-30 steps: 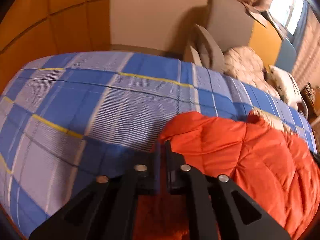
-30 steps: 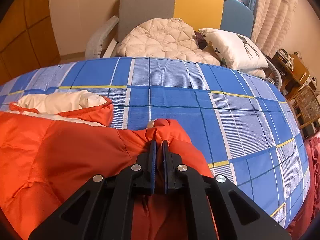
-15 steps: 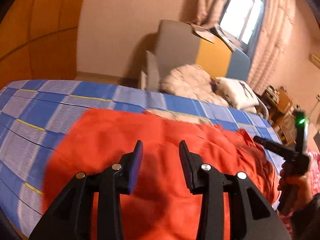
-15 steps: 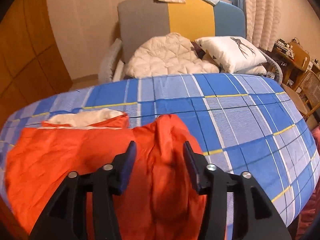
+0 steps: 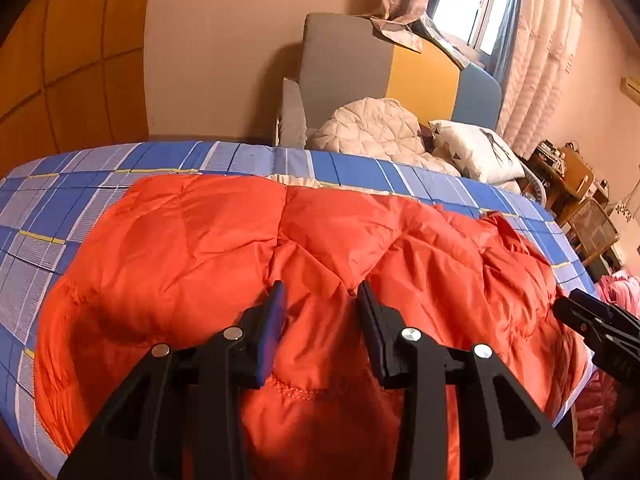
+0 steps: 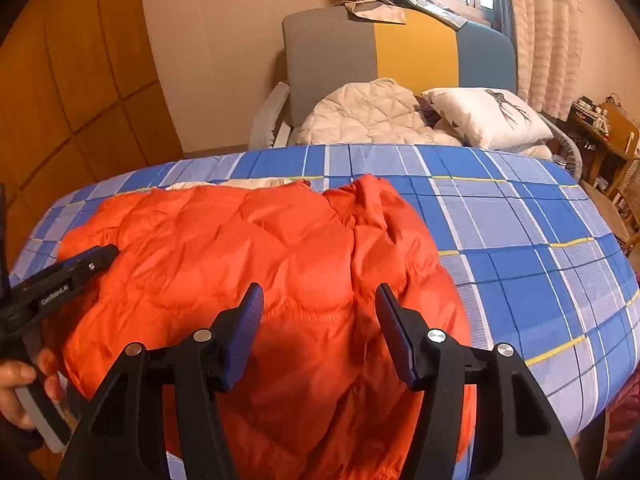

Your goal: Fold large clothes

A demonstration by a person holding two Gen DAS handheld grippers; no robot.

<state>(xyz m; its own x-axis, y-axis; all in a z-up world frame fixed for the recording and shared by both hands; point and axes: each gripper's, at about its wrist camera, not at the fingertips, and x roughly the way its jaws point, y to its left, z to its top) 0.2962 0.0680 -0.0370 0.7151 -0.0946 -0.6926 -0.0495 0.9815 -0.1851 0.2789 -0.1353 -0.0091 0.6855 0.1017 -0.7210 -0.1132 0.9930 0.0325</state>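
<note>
A quilted orange down jacket [image 5: 248, 248] lies folded on the blue plaid bed sheet [image 5: 80, 184], cream lining showing at its far edge. It also shows in the right wrist view [image 6: 240, 248]. My left gripper [image 5: 320, 296] is open and empty above the jacket's near part. My right gripper [image 6: 318, 296] is open and empty above the jacket's near right part. The left gripper also shows at the left of the right wrist view [image 6: 76, 268]. The right gripper shows at the right edge of the left wrist view [image 5: 592, 320].
The plaid sheet [image 6: 520, 260] extends to the right of the jacket. Behind the bed stands a grey, yellow and blue chair [image 6: 400, 52] with a cream quilted garment [image 6: 368, 116] and a white pillow [image 6: 488, 116]. Wooden furniture [image 6: 612, 128] stands at the far right.
Both grippers were shut on the jacket's edge a second ago. They have let go, opened and drawn back upward, and the jacket now lies flat on the bed.
</note>
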